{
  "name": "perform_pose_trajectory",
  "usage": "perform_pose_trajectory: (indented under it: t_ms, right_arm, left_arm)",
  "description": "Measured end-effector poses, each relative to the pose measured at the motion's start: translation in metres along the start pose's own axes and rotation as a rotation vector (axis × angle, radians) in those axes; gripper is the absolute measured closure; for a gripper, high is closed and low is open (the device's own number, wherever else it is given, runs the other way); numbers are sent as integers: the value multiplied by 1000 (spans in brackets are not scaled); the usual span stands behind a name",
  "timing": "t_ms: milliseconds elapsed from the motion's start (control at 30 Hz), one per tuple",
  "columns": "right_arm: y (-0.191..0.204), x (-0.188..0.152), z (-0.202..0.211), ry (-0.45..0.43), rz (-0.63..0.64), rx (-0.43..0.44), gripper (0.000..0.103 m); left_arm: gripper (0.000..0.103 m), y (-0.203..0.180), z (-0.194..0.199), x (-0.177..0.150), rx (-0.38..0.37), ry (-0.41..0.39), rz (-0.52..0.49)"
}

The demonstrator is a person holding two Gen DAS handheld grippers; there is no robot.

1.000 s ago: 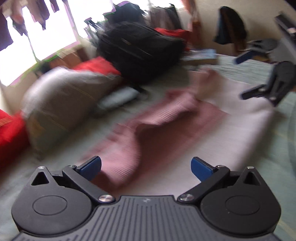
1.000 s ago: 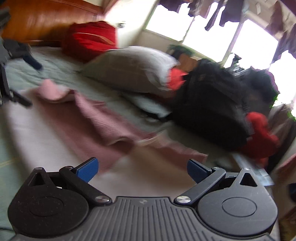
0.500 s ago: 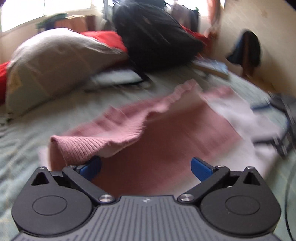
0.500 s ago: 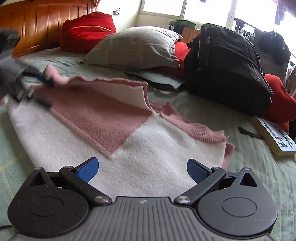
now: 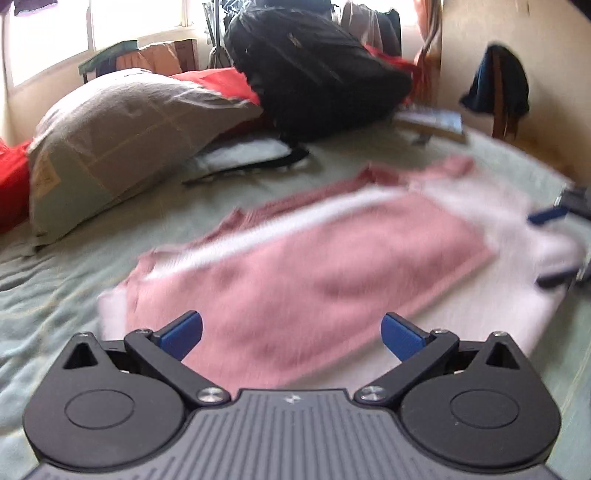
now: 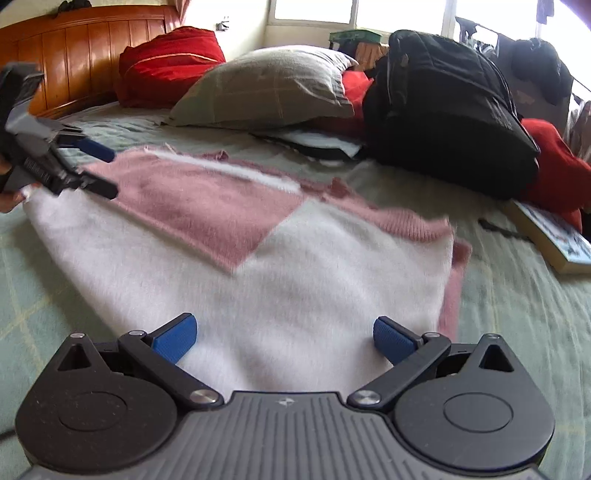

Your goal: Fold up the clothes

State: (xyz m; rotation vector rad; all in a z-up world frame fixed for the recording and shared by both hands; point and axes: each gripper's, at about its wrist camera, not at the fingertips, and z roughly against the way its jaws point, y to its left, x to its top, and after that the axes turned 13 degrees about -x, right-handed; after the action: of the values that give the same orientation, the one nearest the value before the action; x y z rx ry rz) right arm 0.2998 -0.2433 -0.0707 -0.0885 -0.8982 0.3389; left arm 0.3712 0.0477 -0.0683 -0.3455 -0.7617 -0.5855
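Sweater [image 5: 325, 269] motion-blurred in left view; right gripper [image 5: 554, 247] cut by frame edge; book [image 6: 554, 236] partly cropped.

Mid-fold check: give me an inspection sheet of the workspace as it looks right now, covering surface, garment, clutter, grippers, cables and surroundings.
Surface: green bedspread, wrinkled.
Job's things: pink and white sweater lying spread on the bed, a pink part folded over the white.
Clutter: grey pillow, red cushion, black backpack, book, all beyond the sweater.
Grippers: left gripper open, over the pink part; right gripper open, over the white part; neither holds cloth.
Cables: nothing seen for certain.
Surroundings: wooden headboard, bright windows, dark clothes on a chair.
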Motion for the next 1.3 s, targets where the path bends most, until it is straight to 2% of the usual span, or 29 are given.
perform_pose_trajectory:
  t_ms: [67,133,300,400,500,567,667,800,867,933,1000,1133,1200,1300]
  right_arm:
    - [-2,-9,4,0,-31,-2,0]
    - [-6,-14,10,0,-55,-2,0]
    - [-3,-11,33,-30,-92,6,0]
    - [2,-15,34,-13,-137,49,0]
    - [4,-32,33,28,-168,42,0]
    - [6,-39,43,17,-160,37,0]
    - [6,-34,57,7,-142,37,0]
    - [10,-21,60,-22,-129,47,0]
    - [11,-19,55,-16,-131,47,0]
    - [10,-25,47,34,-143,27,0]
    - [12,-29,51,40,-116,-4,0]
    - [16,-33,66,19,-32,-74,0]
    - [19,-35,74,8,9,-110,0]
    - [28,-37,80,-8,109,-173,0]
  left_arm:
    - [1,-1,4,-13,42,24,-1]
    - [1,0,16,-24,43,8,14]
    - [1,-15,43,-28,73,-15,-42]
    - [1,-18,39,-31,51,8,-18]
    - [1,-15,34,-40,47,36,37]
    - [1,-13,39,-42,39,24,77]
    - [1,-25,49,-37,54,14,30]
    - [1,-45,55,-30,18,-20,-39]
    - [1,-46,50,-32,20,5,-8]
    - [1,-40,44,-40,36,59,63]
    - [1,-33,46,-51,48,90,121]
    - [1,-53,72,-55,102,68,17]
    - [1,-69,80,-52,146,51,-90]
    - [1,-93,78,-52,228,88,-265]
